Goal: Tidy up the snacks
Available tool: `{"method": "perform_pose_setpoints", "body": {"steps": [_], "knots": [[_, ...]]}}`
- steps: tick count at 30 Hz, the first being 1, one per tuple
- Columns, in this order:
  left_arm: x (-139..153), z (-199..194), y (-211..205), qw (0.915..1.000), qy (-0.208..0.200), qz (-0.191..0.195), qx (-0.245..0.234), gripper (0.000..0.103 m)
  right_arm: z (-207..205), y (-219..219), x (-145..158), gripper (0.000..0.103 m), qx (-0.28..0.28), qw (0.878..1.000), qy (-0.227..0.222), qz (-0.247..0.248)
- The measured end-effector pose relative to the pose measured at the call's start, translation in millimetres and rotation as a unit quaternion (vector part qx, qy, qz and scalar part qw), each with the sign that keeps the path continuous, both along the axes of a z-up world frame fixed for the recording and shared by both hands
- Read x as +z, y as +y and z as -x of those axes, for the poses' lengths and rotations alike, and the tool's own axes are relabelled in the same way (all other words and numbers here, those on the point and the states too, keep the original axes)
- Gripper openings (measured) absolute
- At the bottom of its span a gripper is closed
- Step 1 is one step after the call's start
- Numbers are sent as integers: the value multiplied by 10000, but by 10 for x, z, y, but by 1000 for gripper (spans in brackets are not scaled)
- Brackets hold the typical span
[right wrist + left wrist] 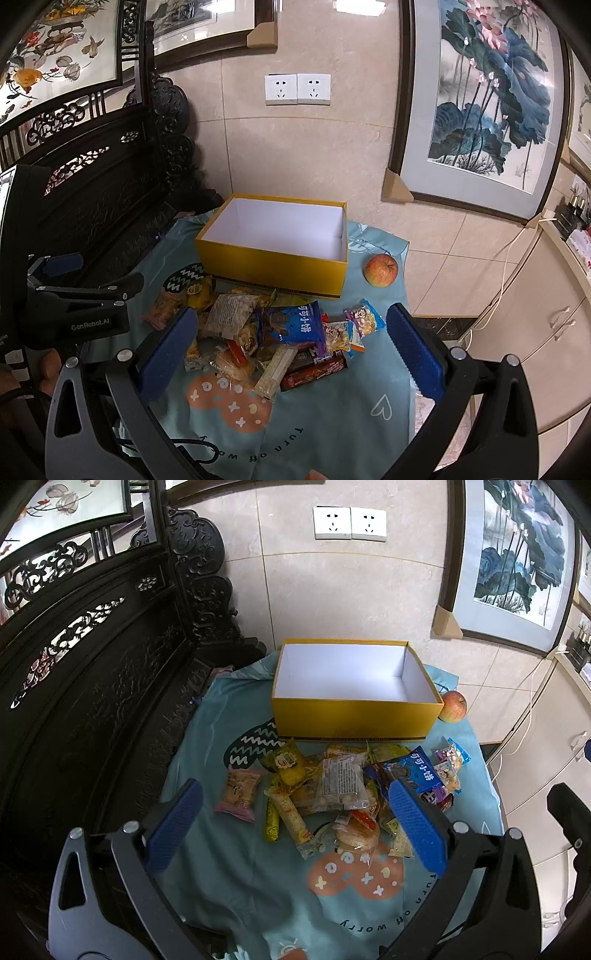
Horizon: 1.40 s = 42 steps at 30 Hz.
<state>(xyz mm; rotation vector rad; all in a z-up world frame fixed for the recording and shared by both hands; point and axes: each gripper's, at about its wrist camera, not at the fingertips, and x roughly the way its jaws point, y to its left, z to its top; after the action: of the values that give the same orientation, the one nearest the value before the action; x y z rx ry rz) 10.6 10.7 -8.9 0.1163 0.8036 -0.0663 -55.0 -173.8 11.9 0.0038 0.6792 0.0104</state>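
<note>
A yellow box (354, 720) with a white empty inside stands at the back of a teal cloth (240, 878); it also shows in the right wrist view (273, 266). A pile of wrapped snacks (332, 786) lies in front of it, with a blue packet (295, 325) on top and a pink packet (238, 790) at the left. My left gripper (295, 823) is open and empty, just above the near side of the pile. My right gripper (291, 347) is open and empty over the pile.
An apple (453, 706) lies right of the box, also in the right wrist view (381, 270). A dark carved wooden bench (92, 664) runs along the left. White cabinets (535, 350) stand at the right. A tiled wall with sockets (349, 523) is behind.
</note>
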Motion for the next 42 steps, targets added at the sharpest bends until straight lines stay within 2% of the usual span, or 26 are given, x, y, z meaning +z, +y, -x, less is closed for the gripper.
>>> {"method": "perform_pose_setpoints", "body": {"steps": [19, 25, 30, 34, 37, 39, 42], "knots": [[-92, -116, 4, 9999, 103, 20, 56, 101, -81, 10, -68, 102, 80, 9999, 92, 25], [-279, -236, 76, 9994, 308, 84, 110, 101, -184, -23, -186, 102, 118, 9994, 309, -64], [-651, -440, 135, 9978, 598, 213, 172, 101, -391, -104, -548, 102, 154, 9971, 722, -195], [-937, -733, 16, 9980, 606, 138, 139, 101, -671, -193, -1053, 102, 96, 9955, 924, -158], [-1211, -997, -128, 9964, 796, 269, 66, 101, -872, -244, -1380, 102, -16, 9936, 1115, -170], [-1410, -1149, -219, 9950, 935, 336, 43, 101, -989, -223, -1534, 102, 66, 9940, 1077, -200], [-1654, -1317, -309, 9942, 1011, 369, 31, 101, -1150, -141, -1719, 102, 167, 9941, 1070, 48]]}}
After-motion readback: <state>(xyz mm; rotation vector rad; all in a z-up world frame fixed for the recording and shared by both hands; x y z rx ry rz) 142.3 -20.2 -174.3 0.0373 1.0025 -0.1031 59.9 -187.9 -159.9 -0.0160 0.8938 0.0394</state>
